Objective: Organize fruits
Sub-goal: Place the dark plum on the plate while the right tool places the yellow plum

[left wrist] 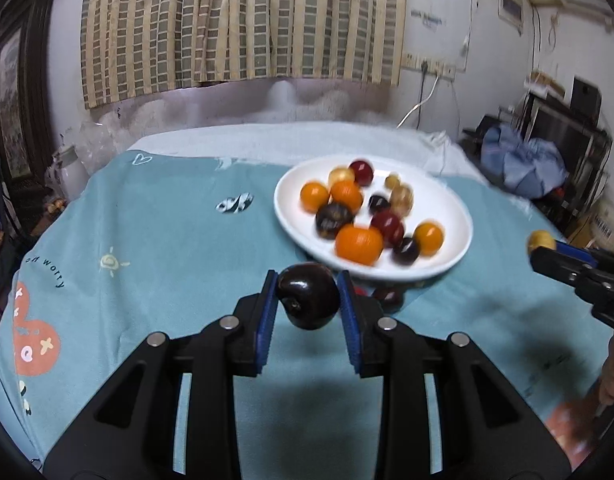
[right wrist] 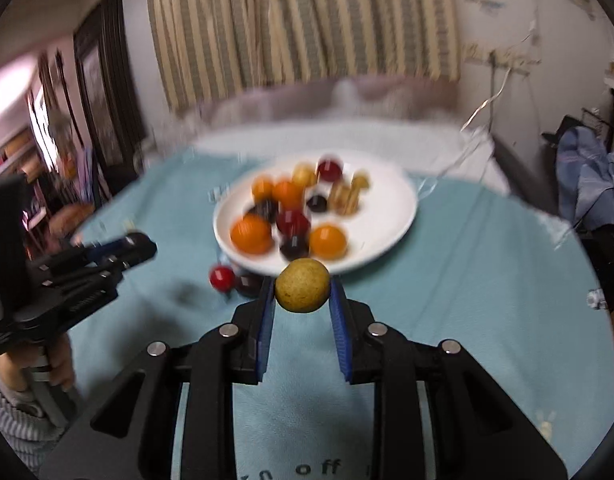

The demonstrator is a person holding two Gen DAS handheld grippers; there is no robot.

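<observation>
My left gripper [left wrist: 307,298] is shut on a dark purple plum [left wrist: 307,296], held above the teal cloth just in front of the white plate [left wrist: 451,204]. The plate holds several fruits: orange, red, dark and yellowish ones. My right gripper [right wrist: 302,292] is shut on a small yellow-brown fruit [right wrist: 302,286], also lifted near the plate's [right wrist: 391,216] front rim. In the left wrist view the right gripper [left wrist: 545,250] shows at the right edge with its yellow fruit [left wrist: 541,241]. In the right wrist view the left gripper's body [right wrist: 67,280] shows at the left.
A red fruit [right wrist: 221,277] and a dark fruit [right wrist: 247,283] lie on the teal cloth [left wrist: 167,240] by the plate's near rim. A striped curtain hangs behind. A white cable trails at the back right, and blue fabric is piled on furniture at the right.
</observation>
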